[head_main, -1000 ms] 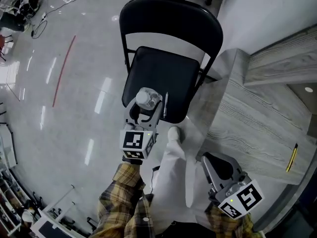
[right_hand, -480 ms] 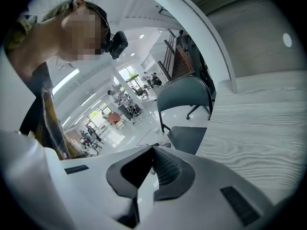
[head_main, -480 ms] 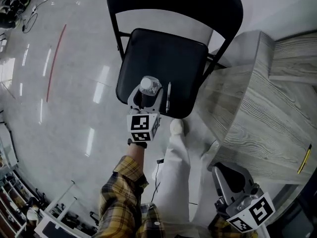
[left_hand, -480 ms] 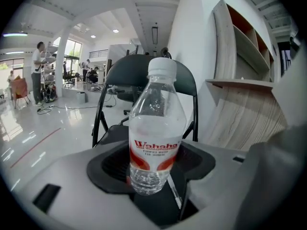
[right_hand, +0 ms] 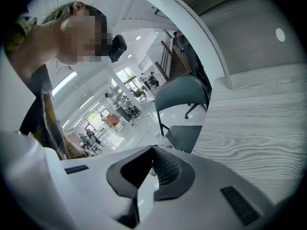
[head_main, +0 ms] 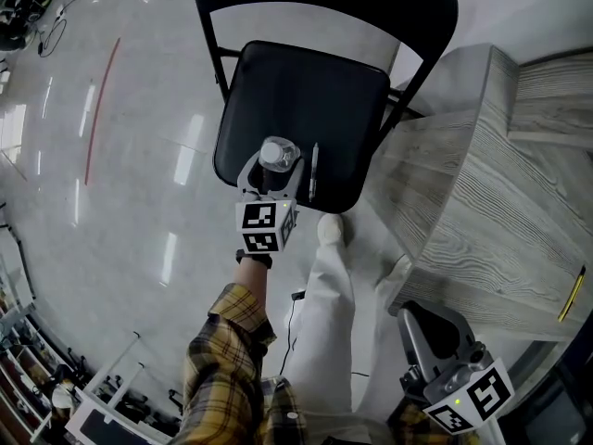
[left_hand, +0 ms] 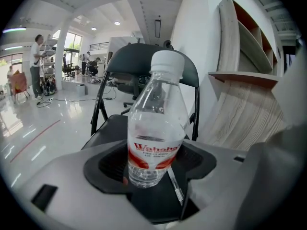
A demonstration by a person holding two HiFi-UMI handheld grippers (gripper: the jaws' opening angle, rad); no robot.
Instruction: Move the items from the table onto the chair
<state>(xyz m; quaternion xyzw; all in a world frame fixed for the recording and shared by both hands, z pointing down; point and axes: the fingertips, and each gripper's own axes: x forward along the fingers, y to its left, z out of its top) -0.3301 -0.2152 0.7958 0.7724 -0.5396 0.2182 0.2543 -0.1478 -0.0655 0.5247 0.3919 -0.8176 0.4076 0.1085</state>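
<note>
the left gripper (head_main: 273, 178) hung over the front edge of the black folding chair (head_main: 306, 91), its jaws spread wide and just then easing a little wider. a clear water bottle (head_main: 278, 154) with a white cap and a red label stood upright between them, its base down on the chair's seat. in the left gripper view the bottle (left_hand: 156, 128) sat nearer the left pad, with a clear gap on the right side, so the pads were not squeezing it. a pen (head_main: 314, 168) lay on the seat just beside the bottle, on its right, and showed through that gap in the left gripper view (left_hand: 173, 183). the right gripper (head_main: 417, 317) was low at the near corner of the pale wood-grain table (head_main: 482, 221), apart from it, its jaws fully together with nothing between them (right_hand: 153, 152). a yellow pencil (head_main: 572, 293) lay near the table's far right edge, well apart from both grippers. the floor (head_main: 120, 202) around the chair was glossy and pale.
</note>
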